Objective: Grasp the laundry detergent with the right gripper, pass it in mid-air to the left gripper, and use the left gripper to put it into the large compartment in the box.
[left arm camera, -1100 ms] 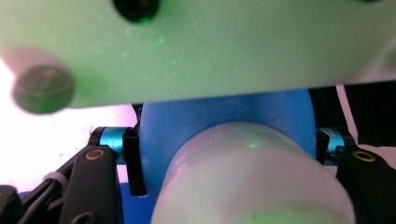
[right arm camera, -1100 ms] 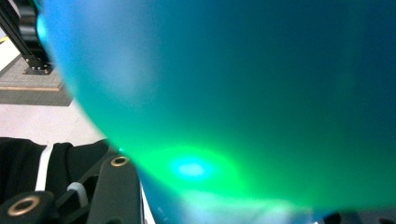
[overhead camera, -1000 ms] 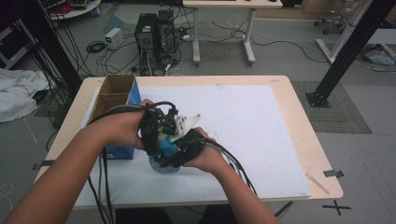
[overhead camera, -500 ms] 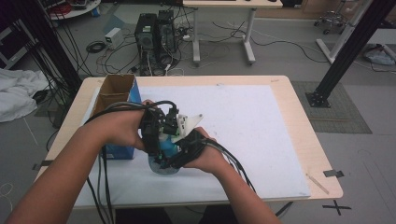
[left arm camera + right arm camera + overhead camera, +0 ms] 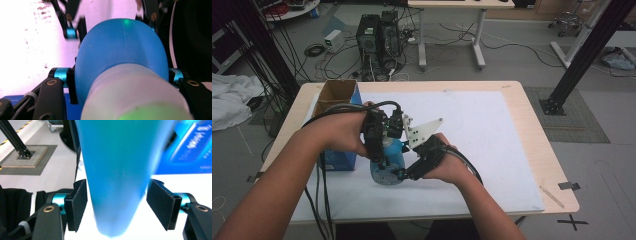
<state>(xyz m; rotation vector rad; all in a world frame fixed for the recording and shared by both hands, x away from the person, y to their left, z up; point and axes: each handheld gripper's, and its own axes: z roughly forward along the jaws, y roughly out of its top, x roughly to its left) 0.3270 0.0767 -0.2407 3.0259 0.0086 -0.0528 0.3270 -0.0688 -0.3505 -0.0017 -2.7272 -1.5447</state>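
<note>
In the high view, the blue bottle [image 5: 388, 162] sits near the front-left of the table [image 5: 532, 135], on the white sheet [image 5: 477, 135], just right of the blue cardboard box [image 5: 337, 125]. The left gripper [image 5: 379, 150] comes down on the bottle from above and the right gripper [image 5: 409, 172] meets it low on its right side. A grey three-cornered plate [image 5: 424, 132] stands above the right gripper. Cables [image 5: 319, 195] trail off the table's front edge beside the person's left forearm.

In the left gripper view, the bottle [image 5: 122, 55] lies lengthwise between the 2 jaws, its pale frosted end [image 5: 132, 95] nearest the camera. The pads [image 5: 71, 82] press its flanks on both sides, so this gripper has hold of it. The right gripper's 2 jaws appear beyond the bottle at the top.

In the right gripper view, the bottle [image 5: 120, 170] hangs blurred between the 2 pads [image 5: 78, 202]. The jaws have just been opening: the left pad stands at the bottle's edge and a clear gap separates the right pad from it, so nothing is clamped. The box's printed face [image 5: 192, 147] is behind at the right.
</note>
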